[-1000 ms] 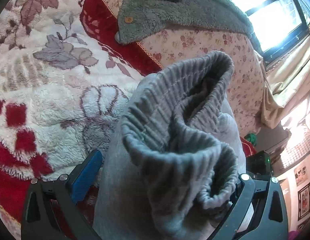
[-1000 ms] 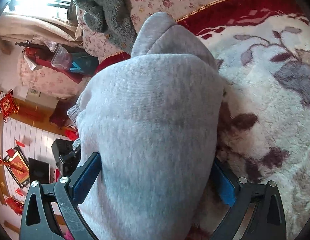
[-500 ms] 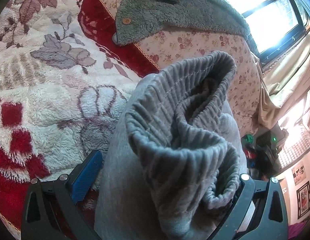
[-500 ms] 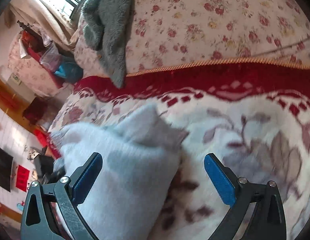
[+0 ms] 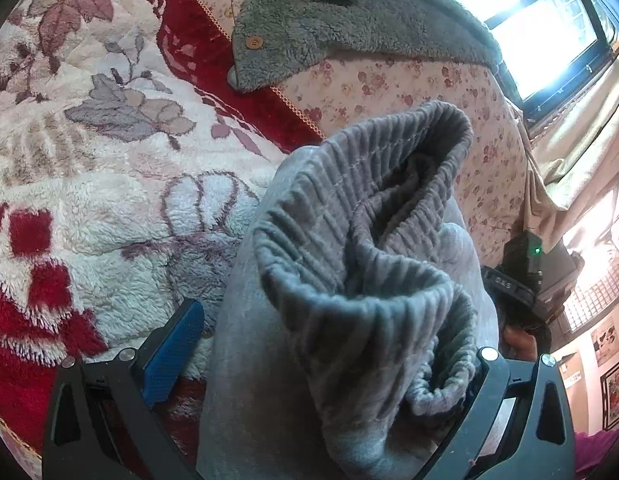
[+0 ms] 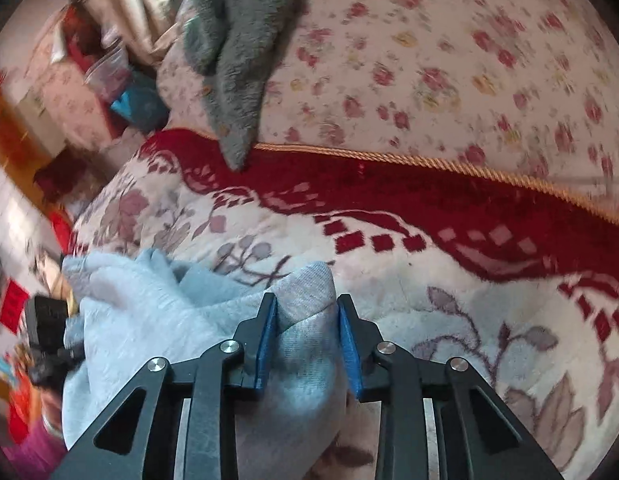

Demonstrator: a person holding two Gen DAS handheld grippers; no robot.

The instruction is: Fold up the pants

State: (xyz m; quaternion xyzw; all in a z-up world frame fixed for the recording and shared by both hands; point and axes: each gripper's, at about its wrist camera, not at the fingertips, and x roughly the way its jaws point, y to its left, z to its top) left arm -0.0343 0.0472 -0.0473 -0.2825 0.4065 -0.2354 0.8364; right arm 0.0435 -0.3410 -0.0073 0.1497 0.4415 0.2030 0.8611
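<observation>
Left wrist view: the left gripper (image 5: 321,364) stands spread around the grey pants (image 5: 349,280); its right pad is hidden behind the ribbed waistband (image 5: 361,200), so contact is unclear. No writing is legible. The right gripper (image 6: 307,336) is closing on a pants fold above the floral blanket (image 6: 449,280); surroundings are blurred.

Left wrist view: the pants (image 5: 349,280) hide the right pad of the left gripper (image 5: 329,364); jaw contact cannot be confirmed. The pants are cut off at 6 o'clock. Right wrist view: the room at 9 o'clock is motion-blurred; its objects cannot be identified. The green garment (image 6: 245,40) is cut off at 12 o'clock.
</observation>
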